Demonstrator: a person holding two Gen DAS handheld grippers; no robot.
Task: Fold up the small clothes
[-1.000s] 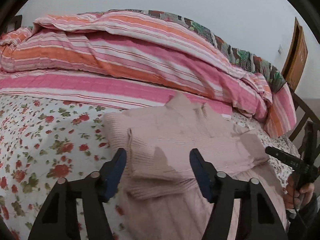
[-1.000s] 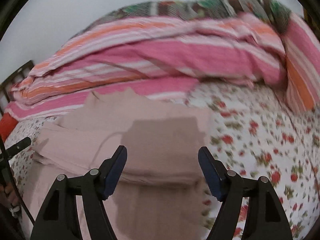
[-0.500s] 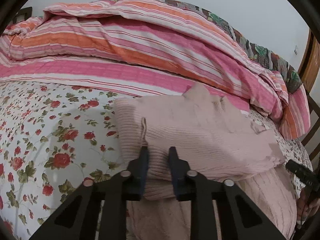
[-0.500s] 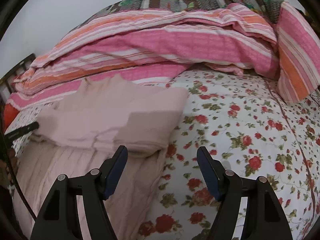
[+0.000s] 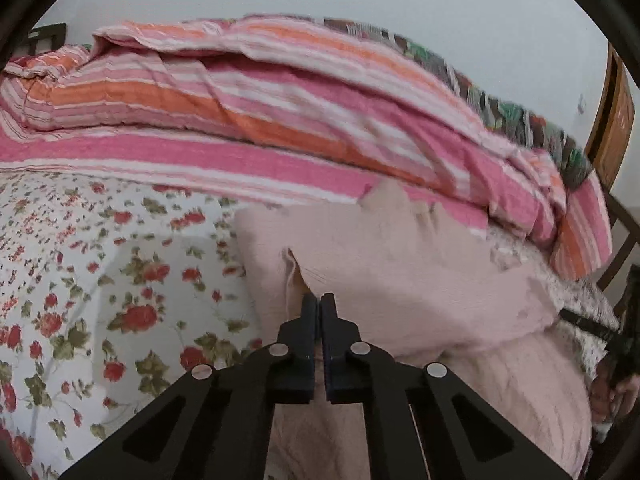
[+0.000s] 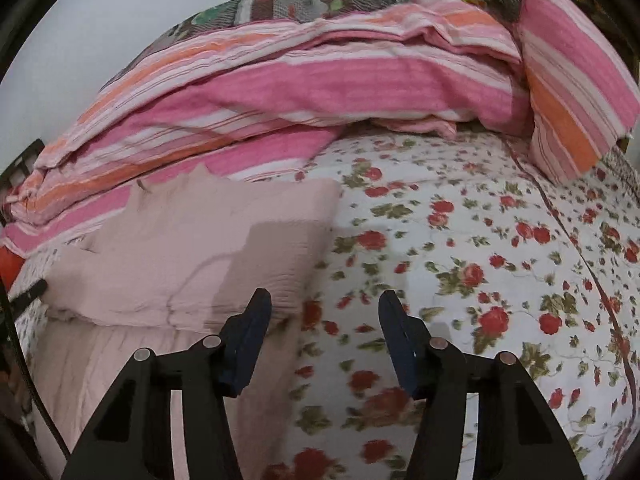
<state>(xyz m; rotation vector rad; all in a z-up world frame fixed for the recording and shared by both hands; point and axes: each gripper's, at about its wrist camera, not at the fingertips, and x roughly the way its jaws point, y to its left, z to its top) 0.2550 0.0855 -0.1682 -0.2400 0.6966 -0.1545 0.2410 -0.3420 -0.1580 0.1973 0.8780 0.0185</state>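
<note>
A pale pink knit garment [image 5: 400, 272] lies partly folded on the floral bedsheet [image 5: 100, 280]. My left gripper [image 5: 319, 300] is shut, its jaws pinching the garment's near left fold. In the right wrist view the same garment [image 6: 192, 256] lies at the left. My right gripper [image 6: 324, 308] is open and empty, just past the garment's right edge over the sheet; its left finger [image 6: 248, 332] overlaps the garment's corner.
A rolled pink and orange striped quilt [image 5: 280, 120] runs along the back of the bed, also in the right wrist view [image 6: 320, 80]. A wooden bed frame [image 5: 612, 104] stands at the right. The other gripper and a hand [image 5: 616, 360] show at the right edge.
My left gripper has closed from wide open onto the garment's fold. My right gripper has swung right, off the garment toward the bare sheet, staying open.
</note>
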